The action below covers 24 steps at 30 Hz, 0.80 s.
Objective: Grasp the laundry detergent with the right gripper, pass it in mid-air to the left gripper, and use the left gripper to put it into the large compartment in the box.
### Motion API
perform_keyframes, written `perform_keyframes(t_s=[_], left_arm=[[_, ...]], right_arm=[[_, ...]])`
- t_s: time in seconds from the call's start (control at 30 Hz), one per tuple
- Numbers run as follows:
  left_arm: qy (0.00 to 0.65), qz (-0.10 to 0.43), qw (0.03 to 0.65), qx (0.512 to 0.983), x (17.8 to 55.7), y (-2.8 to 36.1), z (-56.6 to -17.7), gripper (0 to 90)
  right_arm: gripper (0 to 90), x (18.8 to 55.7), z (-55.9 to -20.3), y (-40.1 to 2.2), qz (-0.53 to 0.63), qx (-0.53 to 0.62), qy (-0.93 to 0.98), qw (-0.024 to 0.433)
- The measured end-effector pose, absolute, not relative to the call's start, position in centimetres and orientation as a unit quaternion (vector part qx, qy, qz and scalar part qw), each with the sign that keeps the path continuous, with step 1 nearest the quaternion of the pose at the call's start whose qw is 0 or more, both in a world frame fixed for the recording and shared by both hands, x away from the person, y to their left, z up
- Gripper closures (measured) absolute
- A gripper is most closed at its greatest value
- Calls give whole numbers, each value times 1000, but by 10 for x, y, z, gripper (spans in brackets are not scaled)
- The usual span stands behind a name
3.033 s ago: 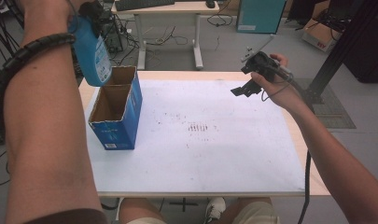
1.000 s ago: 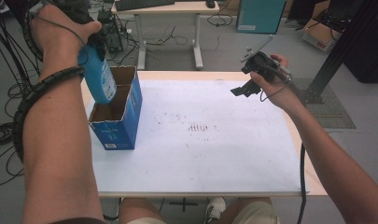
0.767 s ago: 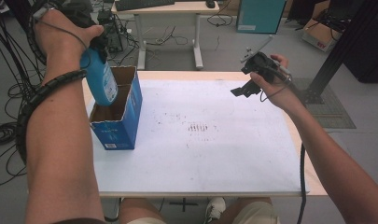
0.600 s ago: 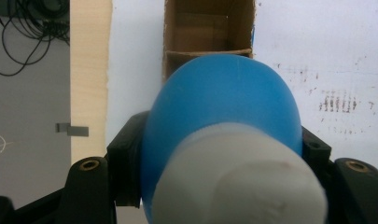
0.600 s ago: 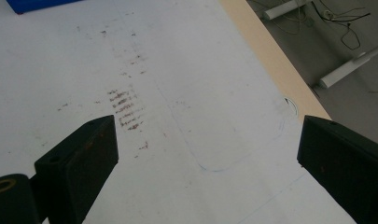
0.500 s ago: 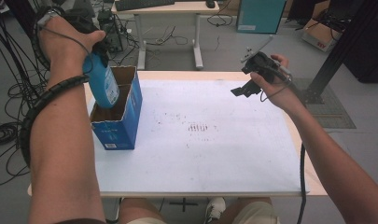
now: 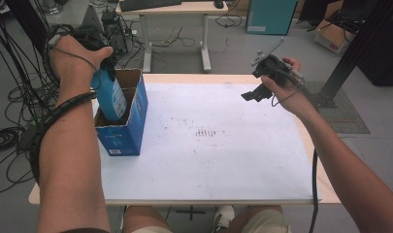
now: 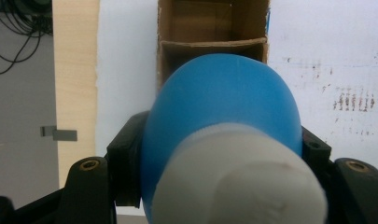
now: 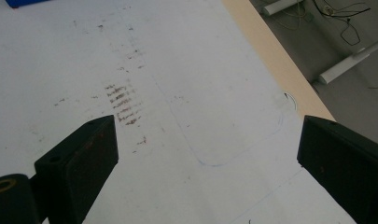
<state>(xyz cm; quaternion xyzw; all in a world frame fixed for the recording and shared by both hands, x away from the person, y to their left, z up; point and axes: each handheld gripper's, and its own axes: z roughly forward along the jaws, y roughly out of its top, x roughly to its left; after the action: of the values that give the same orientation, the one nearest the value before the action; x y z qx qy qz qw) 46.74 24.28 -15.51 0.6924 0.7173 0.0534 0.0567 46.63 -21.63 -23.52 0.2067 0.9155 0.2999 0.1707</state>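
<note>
The left tool [image 7: 103, 62] is clamped on the blue bottle [image 7: 110, 96], which hangs beneath it, lower end inside the open blue cardboard box [image 7: 126, 138] on the tabletop [image 7: 223, 165]; the right tool [image 7: 252, 93] hovers well apart, jaws spread, empty

Bottle [image 7: 110, 97]: smooth blue plastic, faint sheen; white cap [image 8: 242, 186] of matt plastic.
Box [image 7: 128, 131]: cardboard, printed blue outside, raw brown and matt inside.
Table [image 7: 291, 116]: pale wood edge, top covered by a matt white sheet [image 7: 223, 160], scuffed with brownish marks.
Gripper jaws: black matt plastic, brass-coloured metal inserts.
</note>
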Motion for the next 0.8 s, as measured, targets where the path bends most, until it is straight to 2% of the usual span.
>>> perform_keyframes(t_s=[0.8], left_arm=[[706,63,54,704,466,240,-212,364]], right_arm=[[50,466,-245,-216,301,214,914,168]])
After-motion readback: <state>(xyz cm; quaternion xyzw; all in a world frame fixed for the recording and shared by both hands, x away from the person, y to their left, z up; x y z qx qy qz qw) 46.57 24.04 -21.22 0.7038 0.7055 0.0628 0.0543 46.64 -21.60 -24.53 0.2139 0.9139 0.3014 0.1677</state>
